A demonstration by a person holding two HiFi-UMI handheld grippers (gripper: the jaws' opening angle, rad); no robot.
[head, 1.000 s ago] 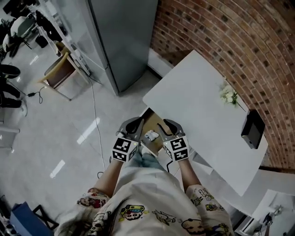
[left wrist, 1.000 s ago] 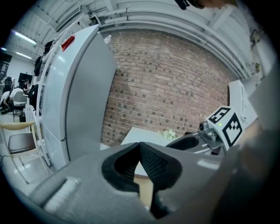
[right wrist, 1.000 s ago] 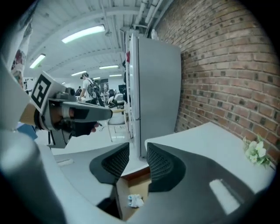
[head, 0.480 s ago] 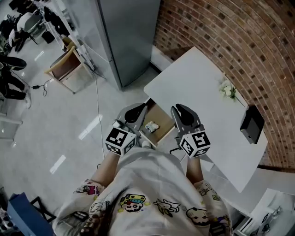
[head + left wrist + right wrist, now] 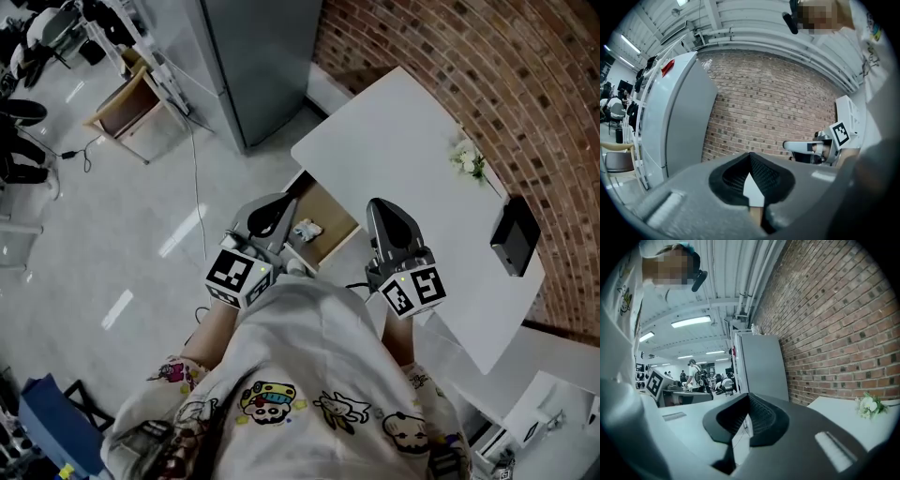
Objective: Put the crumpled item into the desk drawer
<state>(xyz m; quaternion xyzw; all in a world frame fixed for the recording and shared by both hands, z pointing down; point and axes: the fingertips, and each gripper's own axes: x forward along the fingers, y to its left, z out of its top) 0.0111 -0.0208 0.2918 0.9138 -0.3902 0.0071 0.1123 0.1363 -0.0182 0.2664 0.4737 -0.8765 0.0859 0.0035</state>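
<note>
White cartoon-print shirt [image 5: 300,375] fills the near edge, and both tools are up close against it; the left gripper [image 5: 277,206] shows its jaws met at the tips with nothing between them; the right gripper [image 5: 381,208] is closing its jaws right down to a touch, and it's empty too; just beyond and between the two, the desk drawer [image 5: 334,222] stands pulled out, and there's the crumpled item [image 5: 306,229] lying on its wooden floor, touched by neither tool; so the drop looks done, I'd say, with at most pushing the drawer shut left; further out, the white desk [image 5: 403,141] carries only a flower sprig [image 5: 467,161] and a black box [image 5: 515,237], well apart, against the brick wall [image 5: 487,66].
</note>
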